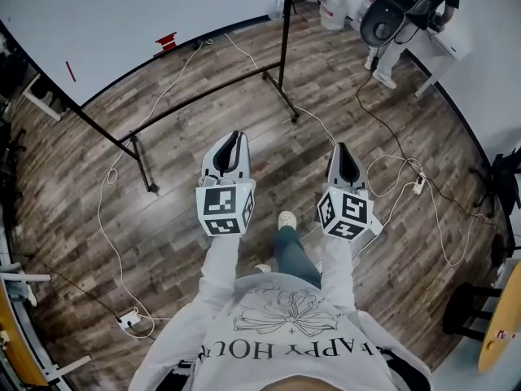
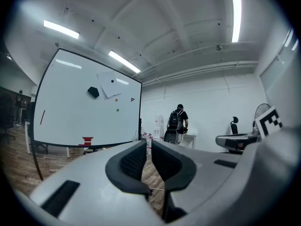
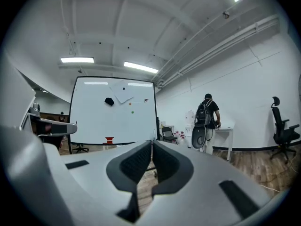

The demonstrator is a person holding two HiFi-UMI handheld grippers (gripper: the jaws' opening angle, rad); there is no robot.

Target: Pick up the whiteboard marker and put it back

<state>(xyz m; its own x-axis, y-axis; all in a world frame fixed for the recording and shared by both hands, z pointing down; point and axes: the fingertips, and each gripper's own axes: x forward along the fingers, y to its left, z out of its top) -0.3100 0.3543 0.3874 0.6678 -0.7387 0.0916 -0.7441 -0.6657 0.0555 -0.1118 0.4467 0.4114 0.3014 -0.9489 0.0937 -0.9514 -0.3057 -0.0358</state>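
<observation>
A big whiteboard (image 1: pixel 122 15) on a black wheeled stand stands ahead and to the left of me. A thin red stick, which may be the marker (image 1: pixel 71 72), clings slanted to its left part and shows as the marker (image 2: pixel 43 117) in the left gripper view. A small red object (image 1: pixel 166 41) sits at the board's lower edge. My left gripper (image 1: pixel 232 142) and right gripper (image 1: pixel 346 155) are held out side by side above the wood floor, well short of the board. Both are shut with nothing between the pads.
A black eraser (image 2: pixel 93 92) and a paper sheet (image 2: pixel 110 85) hang on the board. The stand's feet (image 1: pixel 143 165) reach across the floor ahead. White cables (image 1: pixel 391 165) and a power strip (image 1: pixel 130 320) lie around. A person with a backpack (image 1: pixel 407 6) stands at a desk far right.
</observation>
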